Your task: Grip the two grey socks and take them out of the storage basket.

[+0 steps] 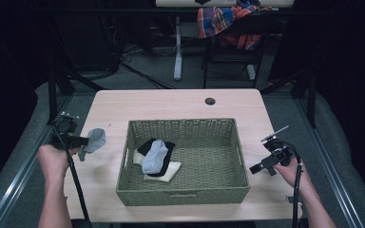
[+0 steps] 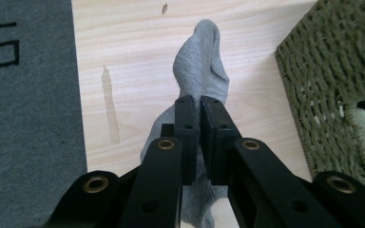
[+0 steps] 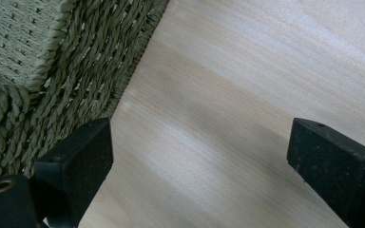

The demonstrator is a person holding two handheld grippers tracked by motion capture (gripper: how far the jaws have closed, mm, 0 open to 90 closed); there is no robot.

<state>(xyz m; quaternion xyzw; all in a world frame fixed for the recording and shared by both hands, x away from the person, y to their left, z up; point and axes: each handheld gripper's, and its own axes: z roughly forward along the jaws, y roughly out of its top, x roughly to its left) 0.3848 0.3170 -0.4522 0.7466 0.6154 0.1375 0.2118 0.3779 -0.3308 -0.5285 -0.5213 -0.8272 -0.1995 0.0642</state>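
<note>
The left gripper (image 2: 199, 107) had its two black jaws pressed nearly together on a grey sock (image 2: 203, 61), pinching it partway along its length; in the left gripper view the sock's long axis ran straight ahead along the jaws, one end reaching forward over the table (image 2: 123, 57) and the other trailing back beneath the jaws. In the high view the same grey sock (image 1: 94, 141) hung from the left gripper (image 1: 86, 141) over the table's left part, just beside the left wall of the basket (image 1: 183, 195) but apart from it, its free end drooping toward the tabletop. The left hand (image 1: 53, 159) gripped the tool at the table's left edge, forearm entering from the bottom, jaws directed rightward toward the basket. The right gripper (image 3: 197, 156) had its jaws spread wide with nothing between them, above bare table (image 3: 247, 85) just beside the woven wall of the basket (image 3: 52, 61). In the high view the right gripper (image 1: 258, 167) was held by the right hand (image 1: 292, 171) to the right of the basket, pointing left toward it, a cable trailing down along the forearm. The rectangular woven basket stood at the table's centre and held, in its left half, a second grey sock (image 1: 154, 156) lying on a black sock (image 1: 167, 148), with a cream sock (image 1: 171, 171) under them.
</note>
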